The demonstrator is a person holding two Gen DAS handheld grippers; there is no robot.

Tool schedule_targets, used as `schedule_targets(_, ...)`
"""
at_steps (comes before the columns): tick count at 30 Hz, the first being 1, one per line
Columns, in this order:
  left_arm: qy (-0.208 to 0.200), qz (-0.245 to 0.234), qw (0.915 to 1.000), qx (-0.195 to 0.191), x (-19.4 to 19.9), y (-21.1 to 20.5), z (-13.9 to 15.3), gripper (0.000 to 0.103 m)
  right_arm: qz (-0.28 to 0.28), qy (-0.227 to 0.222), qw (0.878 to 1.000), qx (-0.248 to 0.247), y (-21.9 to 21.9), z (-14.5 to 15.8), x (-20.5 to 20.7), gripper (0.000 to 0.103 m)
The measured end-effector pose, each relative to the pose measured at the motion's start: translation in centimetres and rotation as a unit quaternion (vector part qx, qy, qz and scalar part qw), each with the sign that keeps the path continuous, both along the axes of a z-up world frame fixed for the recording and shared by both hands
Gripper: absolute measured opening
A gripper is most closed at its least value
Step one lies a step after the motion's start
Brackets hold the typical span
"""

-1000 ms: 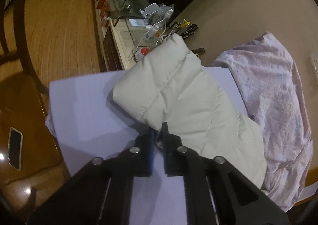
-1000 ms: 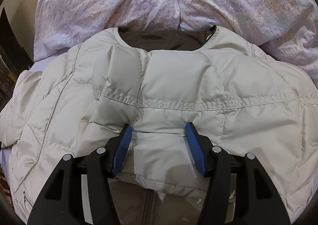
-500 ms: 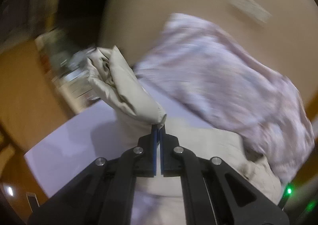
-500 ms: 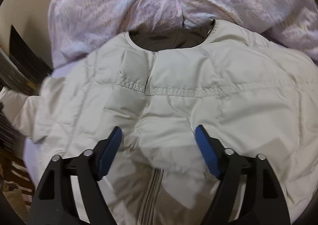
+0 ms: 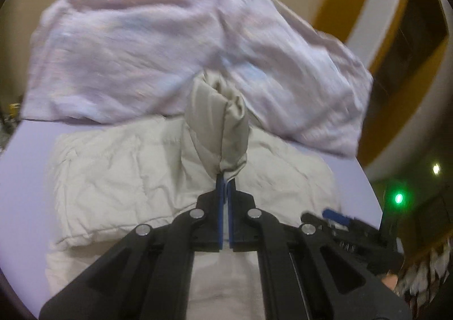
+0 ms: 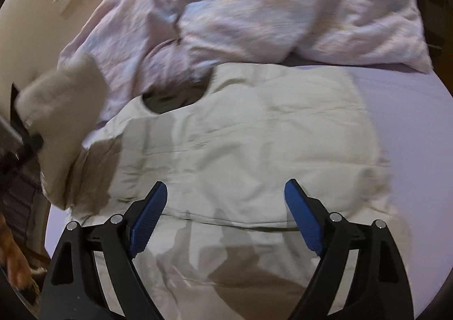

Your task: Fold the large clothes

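A cream puffer jacket (image 6: 240,150) lies flat on a lilac sheet, collar toward the far side. My left gripper (image 5: 225,178) is shut on the jacket's sleeve (image 5: 218,127) and holds it lifted over the jacket body (image 5: 119,178). That raised sleeve also shows at the left of the right wrist view (image 6: 59,122). My right gripper (image 6: 223,212) is wide open and empty, hovering above the jacket's lower front. It also shows at the lower right of the left wrist view (image 5: 334,214).
A crumpled pale pink duvet (image 6: 254,8) lies along the far side of the bed, against the jacket's collar. The lilac sheet (image 6: 410,122) is bare to the right of the jacket. A beige wall (image 6: 28,37) stands beyond at left.
My left gripper swung the pinched sleeve up and across, over the jacket body. My right gripper opened wider and pulled back from the jacket.
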State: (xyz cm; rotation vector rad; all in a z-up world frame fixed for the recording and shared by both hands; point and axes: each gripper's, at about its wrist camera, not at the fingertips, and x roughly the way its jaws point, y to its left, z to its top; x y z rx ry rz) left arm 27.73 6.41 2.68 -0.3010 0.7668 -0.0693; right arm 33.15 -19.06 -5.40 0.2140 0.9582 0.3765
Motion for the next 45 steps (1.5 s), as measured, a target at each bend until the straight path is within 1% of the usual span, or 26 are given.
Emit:
schedule_targets(4,0.036,-0.038,0.9985,0.018,1.5,-4.5,-3.2,0.002,-0.033,0.003,0.999,0.009,-2.9,-0.6,0.1,0.087)
schedule_targets(7,0.067,-0.058,0.9957,0.027,2.0,-6.5,-5.7,0.003,-0.042,0.0,0.999,0.016,-3.6,-0.5,0.0,0.087)
schedule_targets(10,0.096,-0.083,0.9914,0.032,1.8,-7.4,-7.9,0.004,-0.037,-0.013,0.999,0.022,-3.3,0.2,-0.2,0.086)
schedule_targets(12,0.109,-0.091,0.9895,0.025,1.4,-7.1,-8.7,0.01,-0.029,-0.024,0.999,0.027,-2.6,1.0,-0.3,0.085)
schedule_targets(13,0.112,-0.097,0.9889,0.005,1.1,-6.5,-8.8,0.027,-0.023,-0.03,0.999,0.029,-2.1,1.4,-0.4,0.083)
schedule_targets(14,0.112,-0.099,0.9887,-0.01,0.8,-5.9,-8.8,0.05,-0.018,-0.033,0.999,0.03,-1.6,1.7,-0.4,0.079)
schedule_targets(15,0.106,-0.091,0.99,-0.014,0.2,-5.2,-8.5,0.058,-0.011,-0.037,0.999,0.032,-1.0,2.0,-0.4,0.075)
schedule_targets(16,0.092,-0.078,0.9927,-0.009,-0.6,-4.1,-7.9,0.065,-0.001,-0.04,0.999,0.035,-0.2,2.3,-0.4,0.067)
schedule_targets(17,0.086,-0.074,0.9936,-0.005,-1.0,-3.5,-7.5,0.065,0.006,-0.041,0.999,0.035,0.3,2.5,-0.5,0.06)
schedule_targets(18,0.083,-0.064,0.9944,0.003,-1.6,-2.4,-7.2,0.065,0.019,-0.041,0.998,0.037,1.3,2.5,-0.5,0.056)
schedule_targets(20,0.081,-0.044,0.9956,0.017,-2.4,-0.7,-7.0,0.065,0.046,-0.043,0.997,0.036,3.4,2.5,-0.5,0.045)
schedule_targets(22,0.082,-0.016,0.9958,0.039,-2.8,1.1,-7.0,0.067,0.075,-0.043,0.996,0.027,5.8,2.1,-0.6,0.037)
schedule_targets(26,0.095,0.025,0.994,0.046,-3.6,4.7,-7.7,0.067,0.101,-0.033,0.994,0.009,8.7,0.8,-0.4,0.034)
schedule_targets(28,0.101,0.038,0.9929,0.05,-4.2,6.1,-8.0,0.068,0.096,-0.019,0.995,-0.017,9.3,-0.4,0.1,0.033)
schedule_targets(29,0.103,0.042,0.9925,0.05,-4.3,6.6,-8.1,0.069,0.083,0.006,0.995,-0.048,9.6,-1.8,0.9,0.027)
schedule_targets(30,0.106,0.047,0.9919,0.052,-4.6,7.3,-8.3,0.069,0.078,0.024,0.995,-0.061,9.8,-2.8,1.5,0.025)
schedule_targets(32,0.108,0.057,0.9907,0.059,-5.1,8.2,-8.4,0.073,0.069,0.05,0.995,-0.05,9.4,-4.5,2.6,0.024)
schedule_targets(34,0.111,0.063,0.9897,0.064,-5.6,8.9,-8.5,0.074,0.06,0.067,0.995,-0.031,8.9,-4.7,3.3,0.023)
schedule_targets(36,0.115,0.068,0.9887,0.069,-6.4,9.7,-8.6,0.076,0.061,0.081,0.995,-0.021,8.7,-4.4,3.4,0.026)
schedule_targets(37,0.116,0.07,0.9881,0.073,-7.3,10.4,-8.5,0.078,0.069,0.085,0.994,-0.016,8.5,-4.0,3.2,0.032)
schedule_targets(38,0.116,0.07,0.9879,0.076,-7.7,10.8,-8.5,0.08,0.075,0.091,0.993,-0.003,8.0,-3.5,2.8,0.046)
schedule_targets(39,0.117,0.071,0.9875,0.078,-8.4,11.2,-8.5,0.082,0.081,0.096,0.992,0.011,7.5,-3.2,2.5,0.056)
schedule_targets(40,0.119,0.072,0.987,0.081,-9.4,11.9,-8.4,0.084,0.09,0.1,0.99,0.031,6.8,-2.6,1.9,0.075)
schedule_targets(41,0.121,0.072,0.9867,0.081,-10.4,12.6,-8.4,0.085,0.094,0.098,0.99,0.038,5.9,-1.9,0.9,0.096)
schedule_targets(43,0.128,0.073,0.9861,0.077,-12.2,13.9,-8.6,0.086,0.091,0.079,0.993,0.016,4.0,-0.5,-1.3,0.098)
schedule_targets(45,0.135,0.074,0.9858,0.067,-13.8,15.3,-8.8,0.087,0.094,0.078,0.993,-0.003,1.8,0.3,-3.3,0.098)
